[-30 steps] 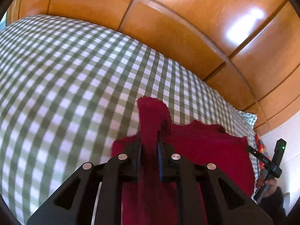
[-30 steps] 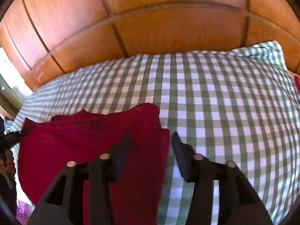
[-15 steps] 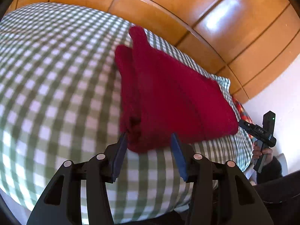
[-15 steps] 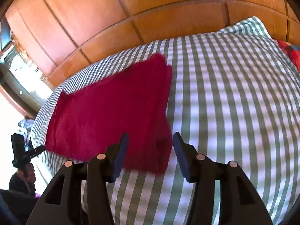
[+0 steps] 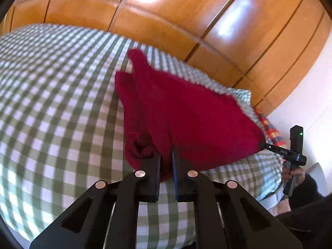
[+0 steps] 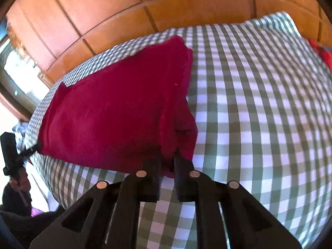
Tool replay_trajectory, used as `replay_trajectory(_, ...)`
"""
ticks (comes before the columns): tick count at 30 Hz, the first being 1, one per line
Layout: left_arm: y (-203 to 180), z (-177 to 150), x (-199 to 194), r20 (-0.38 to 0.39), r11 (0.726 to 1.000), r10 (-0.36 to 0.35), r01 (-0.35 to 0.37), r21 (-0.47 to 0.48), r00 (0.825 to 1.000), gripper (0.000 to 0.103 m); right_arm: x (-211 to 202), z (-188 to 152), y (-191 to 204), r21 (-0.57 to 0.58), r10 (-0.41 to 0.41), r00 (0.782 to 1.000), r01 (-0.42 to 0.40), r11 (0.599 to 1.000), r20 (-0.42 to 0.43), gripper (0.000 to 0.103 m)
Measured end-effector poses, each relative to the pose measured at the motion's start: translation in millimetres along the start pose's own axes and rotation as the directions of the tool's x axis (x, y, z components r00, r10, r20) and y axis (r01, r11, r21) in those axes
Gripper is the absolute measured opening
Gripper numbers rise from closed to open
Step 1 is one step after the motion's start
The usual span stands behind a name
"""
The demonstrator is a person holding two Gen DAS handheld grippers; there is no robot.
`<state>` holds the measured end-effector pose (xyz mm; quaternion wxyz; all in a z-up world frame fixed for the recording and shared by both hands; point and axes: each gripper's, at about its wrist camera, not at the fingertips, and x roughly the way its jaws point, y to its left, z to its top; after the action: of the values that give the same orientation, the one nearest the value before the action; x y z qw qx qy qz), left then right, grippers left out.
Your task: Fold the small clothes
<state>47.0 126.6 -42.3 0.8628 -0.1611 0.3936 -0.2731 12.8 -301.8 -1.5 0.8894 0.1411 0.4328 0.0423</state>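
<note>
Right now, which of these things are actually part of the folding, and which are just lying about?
Part of the job:
- red garment, on the checked bedspread
- left tongs, pinching its near edge
- right tongs, pinching the other near corner

Just lying about:
- wooden wall panels
- checked pillow
- orange plaid cloth

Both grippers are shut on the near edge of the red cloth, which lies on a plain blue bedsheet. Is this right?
Not quite. The bedsheet is green-and-white checked, not plain blue; both wrist views show it. The rest holds: the left gripper and right gripper are shut on the near edge of the red cloth.
</note>
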Motion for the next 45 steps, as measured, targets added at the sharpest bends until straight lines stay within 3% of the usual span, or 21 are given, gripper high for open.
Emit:
replay_trajectory(3,12,-8,-7,-0.016,1.0,-0.005,0.005,-0.017,1.0,0.008,-5,-8,-2,-0.008,0.008,1.0,-0.008,1.0,-0.01,0.007)
replay_trajectory(7,37,-38,18,-0.111,0.992,0.001,-0.015,-0.126,0.994,0.008,32,-36,-12,0.015,-0.041,0.992,0.043,0.999,-0.122,0.007)
replay_trajectory(12,42,-35,0,-0.06,0.976,-0.042,0.028,-0.216,0.997,0.013,28,-36,-10,0.015,-0.018,0.992,0.02,1.0,-0.125,0.01)
replay_trajectory(13,42,-32,-5,-0.046,0.975,-0.039,0.028,-0.219,0.998,0.013,24,-34,-9,-0.002,-0.032,0.992,0.032,0.999,-0.123,0.013)
replay_trajectory(14,42,-29,-8,-0.031,0.975,-0.037,0.029,-0.221,0.999,0.014,20,-32,-9,-0.013,-0.029,0.992,0.028,1.0,-0.12,0.026)
replay_trajectory(15,43,-23,-13,-0.005,0.973,-0.042,0.04,-0.227,0.999,0.024,15,-26,-10,-0.014,-0.023,0.993,0.021,1.0,-0.112,0.04)
replay_trajectory(17,43,-13,-12,0.02,0.974,-0.014,0.019,-0.228,1.0,0.038,3,-15,-15,-0.008,-0.021,0.998,0.021,1.0,-0.066,0.055)
replay_trajectory(21,40,5,4,0.006,0.98,-0.004,0.005,-0.201,1.0,0.038,-6,11,-25,0.021,-0.053,0.999,0.053,0.998,0.005,0.062)
replay_trajectory(26,43,25,35,-0.011,0.982,0.035,-0.036,-0.185,0.999,0.038,23,59,-34,0.069,-0.111,0.993,0.108,0.992,0.05,0.062)
replay_trajectory(32,55,45,64,-0.023,0.973,0.028,-0.032,-0.227,0.999,0.038,80,102,-31,0.1,-0.123,0.992,0.121,0.988,0.01,0.061)
replay_trajectory(34,55,50,72,-0.03,0.974,0.027,-0.033,-0.226,0.999,0.033,99,110,-26,0.086,-0.128,0.992,0.129,0.988,-0.016,0.05)
replay_trajectory(36,52,54,78,-0.032,0.977,0.035,-0.041,-0.208,0.999,0.016,114,112,-19,0.048,-0.137,0.989,0.14,0.989,-0.049,0.016)
replay_trajectory(37,51,57,78,-0.023,0.978,0.044,-0.048,-0.201,0.999,0.012,115,112,-17,0.033,-0.16,0.986,0.161,0.986,-0.045,0.01)
replay_trajectory(41,49,63,70,0.047,0.977,0.049,-0.038,-0.212,0.998,0.008,103,111,-26,0.11,-0.199,0.979,0.194,0.975,0.035,0.008)
replay_trajectory(43,53,61,85,-0.016,0.969,0.154,-0.154,-0.191,0.988,0.008,120,106,-31,0.11,-0.23,0.973,0.23,0.967,-0.011,0.008)
replay_trajectory(45,64,56,102,-0.086,0.953,0.194,-0.208,-0.22,0.977,0.008,132,99,-24,0.055,-0.285,0.958,0.285,0.957,-0.006,0.009)
